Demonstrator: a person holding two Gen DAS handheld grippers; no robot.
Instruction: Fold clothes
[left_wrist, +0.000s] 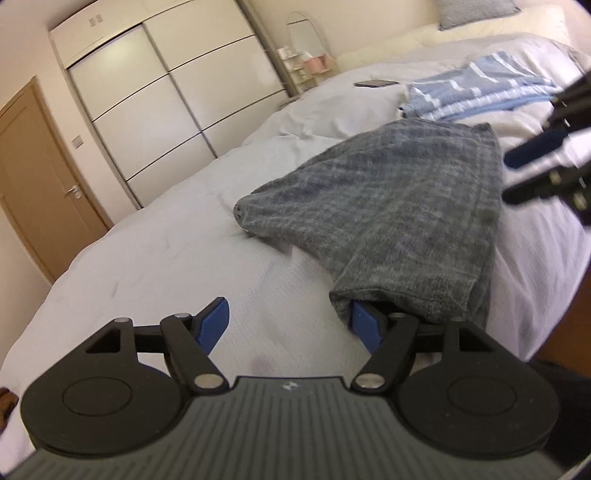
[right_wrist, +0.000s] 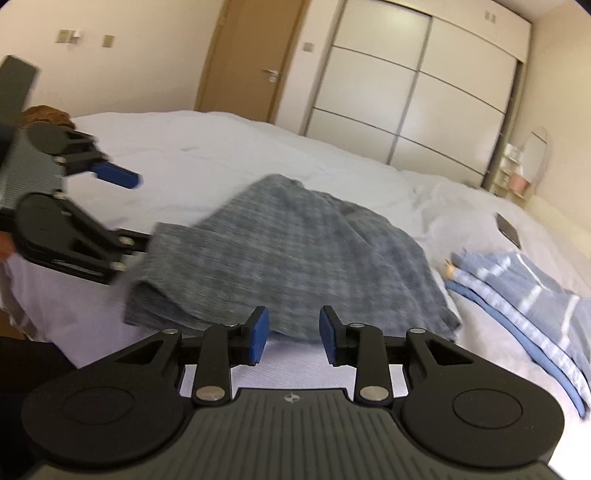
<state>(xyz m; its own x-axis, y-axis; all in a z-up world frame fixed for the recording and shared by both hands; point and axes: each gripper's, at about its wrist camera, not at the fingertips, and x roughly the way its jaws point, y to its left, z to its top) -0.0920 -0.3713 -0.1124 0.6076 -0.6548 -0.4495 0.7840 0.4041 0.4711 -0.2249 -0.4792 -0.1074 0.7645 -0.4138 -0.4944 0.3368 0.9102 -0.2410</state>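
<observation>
Bedroom, white bed (left_wrist: 155, 236). Grey garment (left_wrist: 399, 206) lies bunched mid-bed, soft & floppy, prob light. Left gripper (left_wrist: 291, 326) spread, one finger under its hem; right gripper (right_wrist: 293, 332) spread, empty. Grab corners/hem.

Both wrist views low, close over bed (left_wrist: 155, 258), facing wardrobe (right_wrist: 413, 92); share grey garment (left_wrist: 388, 221), each other's gripper.

White-covered bed (left_wrist: 166, 229) spreads ahead of the tool. Beyond it: cream sliding wardrobe (left_wrist: 155, 99), wooden door (left_wrist: 40, 184) left, small arched mirror (left_wrist: 306, 37) over a shelf unit. Walls cream.
</observation>
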